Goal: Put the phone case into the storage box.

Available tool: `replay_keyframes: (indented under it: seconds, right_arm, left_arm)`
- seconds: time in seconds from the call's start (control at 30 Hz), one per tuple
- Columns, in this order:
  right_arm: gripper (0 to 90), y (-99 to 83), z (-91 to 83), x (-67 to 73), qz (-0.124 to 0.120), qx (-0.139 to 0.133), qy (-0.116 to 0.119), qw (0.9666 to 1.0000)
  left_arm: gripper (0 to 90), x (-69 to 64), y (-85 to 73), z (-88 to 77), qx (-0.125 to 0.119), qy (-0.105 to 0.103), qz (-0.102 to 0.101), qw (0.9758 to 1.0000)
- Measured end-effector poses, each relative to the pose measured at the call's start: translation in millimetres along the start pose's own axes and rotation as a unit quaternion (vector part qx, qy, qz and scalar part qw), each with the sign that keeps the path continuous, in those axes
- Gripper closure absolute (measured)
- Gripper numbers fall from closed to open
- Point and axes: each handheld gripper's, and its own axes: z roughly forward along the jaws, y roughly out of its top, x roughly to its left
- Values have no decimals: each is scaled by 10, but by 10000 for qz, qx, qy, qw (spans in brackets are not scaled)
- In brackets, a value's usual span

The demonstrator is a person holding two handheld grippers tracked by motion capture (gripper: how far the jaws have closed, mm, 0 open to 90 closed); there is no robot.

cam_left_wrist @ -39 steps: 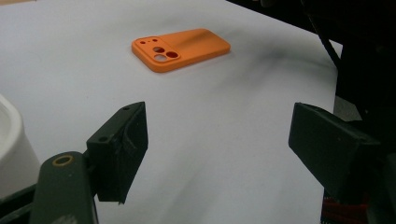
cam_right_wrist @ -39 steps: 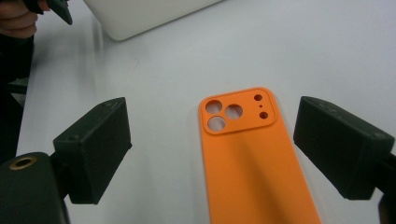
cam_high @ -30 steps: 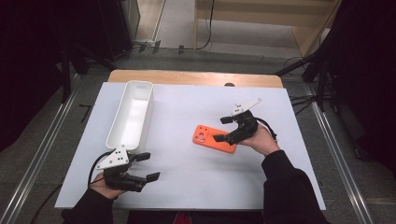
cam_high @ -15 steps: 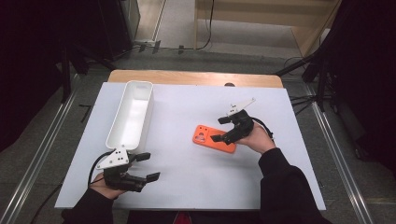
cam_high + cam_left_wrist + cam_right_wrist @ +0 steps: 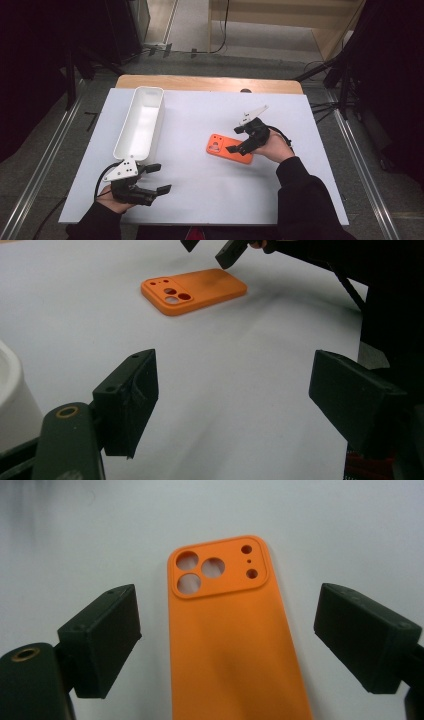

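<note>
- An orange phone case (image 5: 230, 149) lies flat, camera cut-outs up, on the white table (image 5: 200, 190), well to the right of the long white tray (image 5: 140, 122) that serves as the scene's landmark.
- The right gripper (image 5: 227, 640) hangs over the case's end farthest from the tray, its jaws spread wide to either side of the case, pads clear of its edges and gripping nothing.
- The left gripper (image 5: 232, 405) rests near the tray's near end, jaws parted and empty, pointing across bare table toward the case.
- Judged risk: the case is thin and flat, so jaws closing too high could skate over its rim and nudge it away.
- A squeeze across soft walls may buckle the case and let it spring free.
- A lopsided approach could push the case sideways rather than clamp it.
</note>
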Motion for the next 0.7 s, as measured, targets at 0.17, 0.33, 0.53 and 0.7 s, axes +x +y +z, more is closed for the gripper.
replay_keyframes:
  seconds: [0.17, 0.33, 0.53, 0.7]
  right_arm:
    - [102, -15, 19, 5, -97, 153, -33, 9998]
    - [117, -38, 53, 13, -199, 357, -18, 9992]
    - [117, -53, 82, 18, -281, 443, 7, 9986]
    - [117, -65, 93, 16, -259, 569, -4, 9980]
  left_arm:
    - [202, 3, 0, 0, 3, 5, 0, 10000]
    - [202, 0, -1, 4, 6, -5, 2, 10000]
    - [202, 0, -1, 2, 8, -9, 5, 10000]
    - [202, 0, -1, 0, 11, -5, 1, 10000]
